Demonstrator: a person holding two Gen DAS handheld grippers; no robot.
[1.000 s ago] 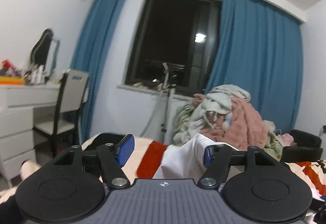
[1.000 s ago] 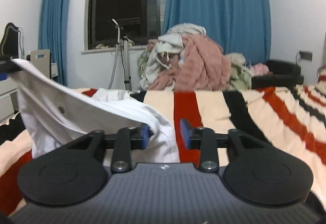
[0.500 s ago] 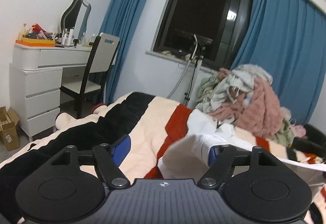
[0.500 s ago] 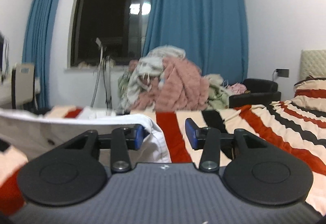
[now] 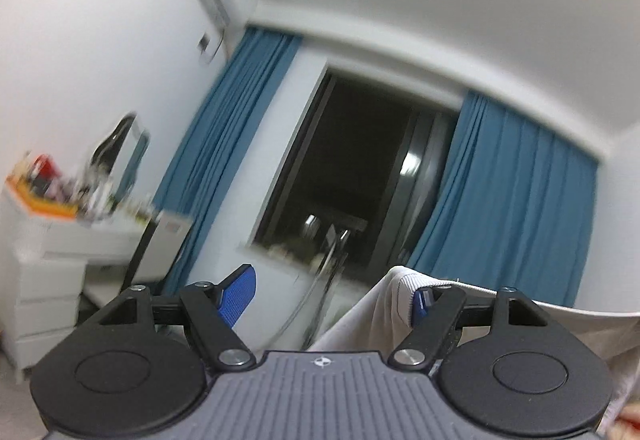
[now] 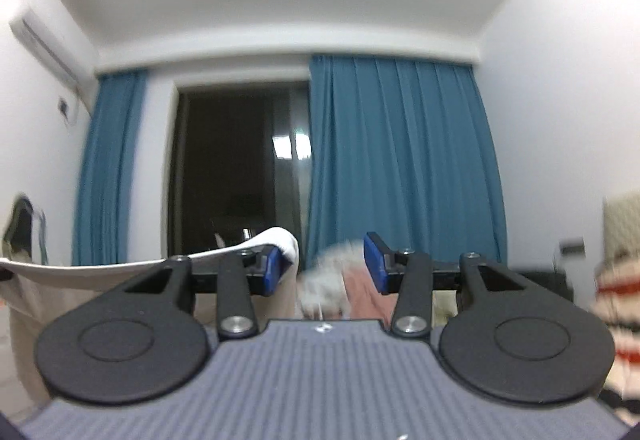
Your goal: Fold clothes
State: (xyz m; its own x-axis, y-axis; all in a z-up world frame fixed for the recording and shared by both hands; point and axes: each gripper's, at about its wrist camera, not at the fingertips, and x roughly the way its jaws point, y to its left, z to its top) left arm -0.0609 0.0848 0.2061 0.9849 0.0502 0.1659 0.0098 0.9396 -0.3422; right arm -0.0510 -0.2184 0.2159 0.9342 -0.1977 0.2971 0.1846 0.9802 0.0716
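Note:
A white garment [image 5: 372, 312] hangs stretched between my two grippers, lifted high in the air. In the left wrist view my left gripper [image 5: 334, 292] has its jaws wide apart, and the garment's ribbed hem is draped over the right blue pad [image 5: 420, 302]. In the right wrist view my right gripper [image 6: 326, 264] also stands wide apart, with the garment [image 6: 132, 268] hooked over the left blue pad [image 6: 272, 268] and running off to the left. Neither pair of pads is closed on the cloth.
Both cameras tilt up at the blue curtains [image 6: 400, 168], dark window [image 5: 352, 176] and ceiling. A white dresser [image 5: 44, 260] with a mirror stands at the left. A blurred pile of pink and white clothes [image 6: 348, 280] and the striped bedding [image 6: 616, 316] lie low at the right.
Both grippers have risen sharply and tilted upward, lifting the white garment off the bed. The bed and clothes pile have dropped out of the left view.

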